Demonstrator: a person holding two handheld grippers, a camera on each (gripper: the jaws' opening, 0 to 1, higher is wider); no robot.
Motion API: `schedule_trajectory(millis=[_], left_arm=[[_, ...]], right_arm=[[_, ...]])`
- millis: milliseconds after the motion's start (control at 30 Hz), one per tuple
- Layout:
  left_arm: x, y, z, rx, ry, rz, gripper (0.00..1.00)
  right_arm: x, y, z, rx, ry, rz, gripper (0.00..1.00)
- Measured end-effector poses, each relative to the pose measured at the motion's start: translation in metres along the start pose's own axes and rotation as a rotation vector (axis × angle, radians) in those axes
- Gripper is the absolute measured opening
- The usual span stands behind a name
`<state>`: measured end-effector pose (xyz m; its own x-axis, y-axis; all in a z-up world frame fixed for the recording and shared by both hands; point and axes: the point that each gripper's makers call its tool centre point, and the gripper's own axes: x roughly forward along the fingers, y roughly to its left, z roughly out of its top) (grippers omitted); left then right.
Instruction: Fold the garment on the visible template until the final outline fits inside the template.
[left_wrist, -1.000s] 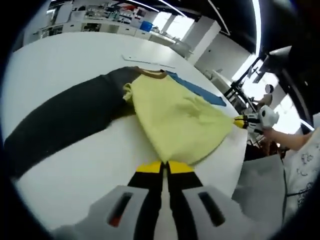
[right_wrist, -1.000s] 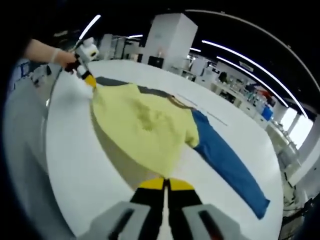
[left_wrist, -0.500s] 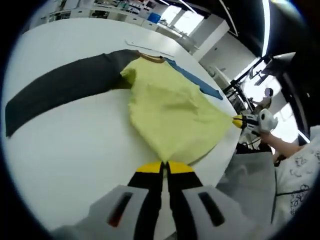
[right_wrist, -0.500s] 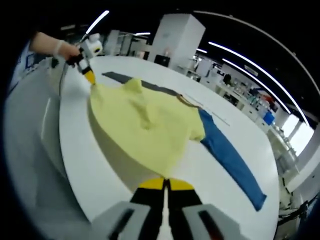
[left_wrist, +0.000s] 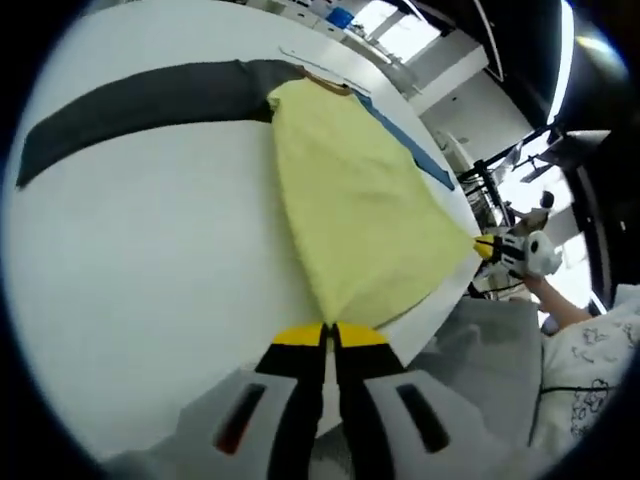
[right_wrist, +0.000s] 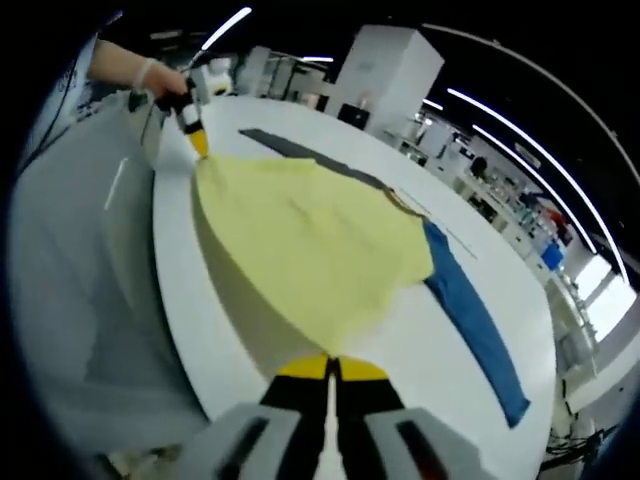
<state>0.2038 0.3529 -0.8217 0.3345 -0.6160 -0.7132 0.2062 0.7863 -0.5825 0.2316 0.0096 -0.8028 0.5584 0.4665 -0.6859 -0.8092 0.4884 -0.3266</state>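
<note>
Jaws of the left gripper (left_wrist: 327, 335) and right gripper (right_wrist: 327, 365) are closed on the shirt's (left_wrist: 360, 205) hem at the table (left_wrist: 150, 260) edge, so uneven pulling could drag it off.

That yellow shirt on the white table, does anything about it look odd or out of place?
Nothing looks damaged. The yellow shirt is pulled taut by its bottom corners between the left gripper and right gripper, its hem reaching the table edge. Its sleeves differ: one dark grey, one blue.
</note>
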Motion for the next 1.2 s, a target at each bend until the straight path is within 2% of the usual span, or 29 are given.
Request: schedule_trajectory(millis=[133,267,333,700,967,1200], left_arm=[[-0.003,0.005,0.0,-0.004,0.001,0.007,0.0],[0.001,0.009,-0.004,-0.009,0.02,0.016,0.0],[0.004,0.012,-0.008,-0.017,0.033,0.026,0.0],[0.012,0.009,-0.017,-0.034,0.056,0.029,0.0],[0.016,0.015,-0.018,-0.063,0.053,0.016,0.0],[0.019,0.002,-0.022,-0.069,0.048,0.0,0.0]], right_arm=[[0.001,0.008,-0.006,-0.009,0.016,0.037,0.0],[0.007,0.016,-0.017,-0.019,0.058,0.075,0.0],[0.01,0.024,-0.023,-0.002,0.081,0.12,0.0],[0.019,0.024,-0.038,-0.034,0.137,0.134,0.0],[0.021,0.023,-0.045,-0.04,0.161,0.138,0.0],[0.021,0.019,-0.047,-0.029,0.173,0.134,0.0]])
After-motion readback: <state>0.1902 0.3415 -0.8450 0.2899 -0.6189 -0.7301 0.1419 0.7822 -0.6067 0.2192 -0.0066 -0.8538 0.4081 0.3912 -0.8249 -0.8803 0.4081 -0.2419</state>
